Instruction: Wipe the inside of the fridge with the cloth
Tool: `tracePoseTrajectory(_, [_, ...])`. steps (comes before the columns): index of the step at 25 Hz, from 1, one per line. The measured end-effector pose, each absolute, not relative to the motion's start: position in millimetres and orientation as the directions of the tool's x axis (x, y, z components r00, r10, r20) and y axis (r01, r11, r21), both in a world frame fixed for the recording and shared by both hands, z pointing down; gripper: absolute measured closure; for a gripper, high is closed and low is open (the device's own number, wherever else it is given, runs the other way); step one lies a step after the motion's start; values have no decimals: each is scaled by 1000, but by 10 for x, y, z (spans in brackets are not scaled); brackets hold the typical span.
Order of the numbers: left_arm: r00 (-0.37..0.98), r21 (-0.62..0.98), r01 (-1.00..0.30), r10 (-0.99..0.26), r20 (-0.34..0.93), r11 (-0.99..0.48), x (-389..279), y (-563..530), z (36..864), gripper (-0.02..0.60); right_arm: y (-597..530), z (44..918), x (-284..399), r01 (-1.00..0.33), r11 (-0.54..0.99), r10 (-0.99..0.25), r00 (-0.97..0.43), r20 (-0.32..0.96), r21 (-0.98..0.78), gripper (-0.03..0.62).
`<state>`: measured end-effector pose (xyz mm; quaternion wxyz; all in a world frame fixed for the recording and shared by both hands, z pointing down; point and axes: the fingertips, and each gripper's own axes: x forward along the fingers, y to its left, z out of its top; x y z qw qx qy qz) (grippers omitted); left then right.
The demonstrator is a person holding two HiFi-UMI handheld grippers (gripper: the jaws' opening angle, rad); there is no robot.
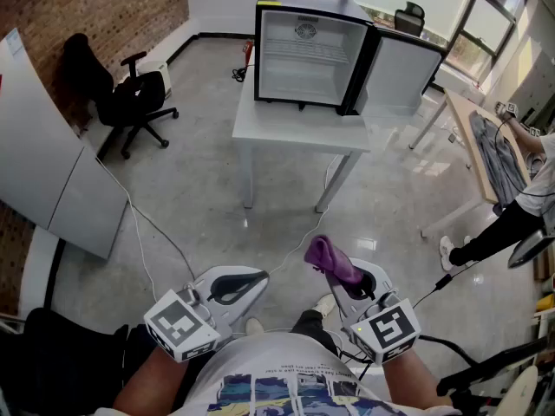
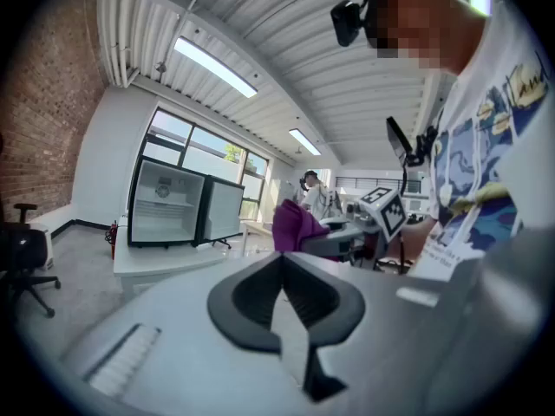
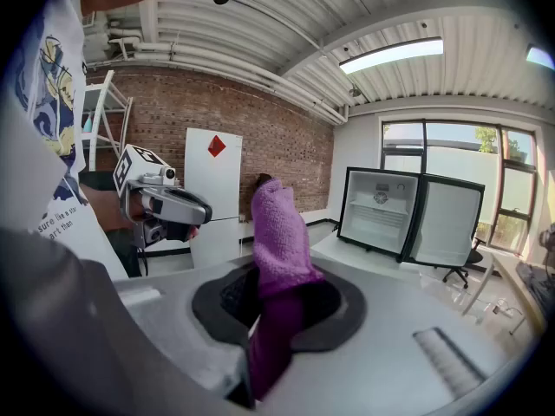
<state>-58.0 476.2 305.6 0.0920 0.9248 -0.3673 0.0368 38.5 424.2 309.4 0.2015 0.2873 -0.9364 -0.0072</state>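
A small fridge (image 1: pixel 305 52) stands on a white table (image 1: pixel 295 133) far ahead, its door (image 1: pixel 401 74) swung open to the right and its white inside bare. My right gripper (image 1: pixel 334 271) is shut on a purple cloth (image 1: pixel 329 258), which sticks up out of the jaws (image 3: pixel 277 241). My left gripper (image 1: pixel 234 286) is shut with nothing in it; its dark pads (image 2: pixel 260 297) meet. Both grippers are held close to my body, well short of the fridge (image 2: pixel 169 204) (image 3: pixel 386 211). The cloth (image 2: pixel 295 226) also shows in the left gripper view.
A black office chair (image 1: pixel 117 94) stands at the left by a brick wall. White panels (image 1: pixel 48 167) lean at the left. A cable (image 1: pixel 156 232) runs over the floor between me and the table. A person (image 1: pixel 520 206) stands at the right by a wooden table (image 1: pixel 486 146).
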Motion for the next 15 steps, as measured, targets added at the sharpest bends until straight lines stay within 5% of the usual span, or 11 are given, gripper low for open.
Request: tracePoseTrajectory(15, [726,154,-688,-665,177,-709,-791,4779,3148,574,4300,3170,105,-520,850,-506,-765,398,80,536])
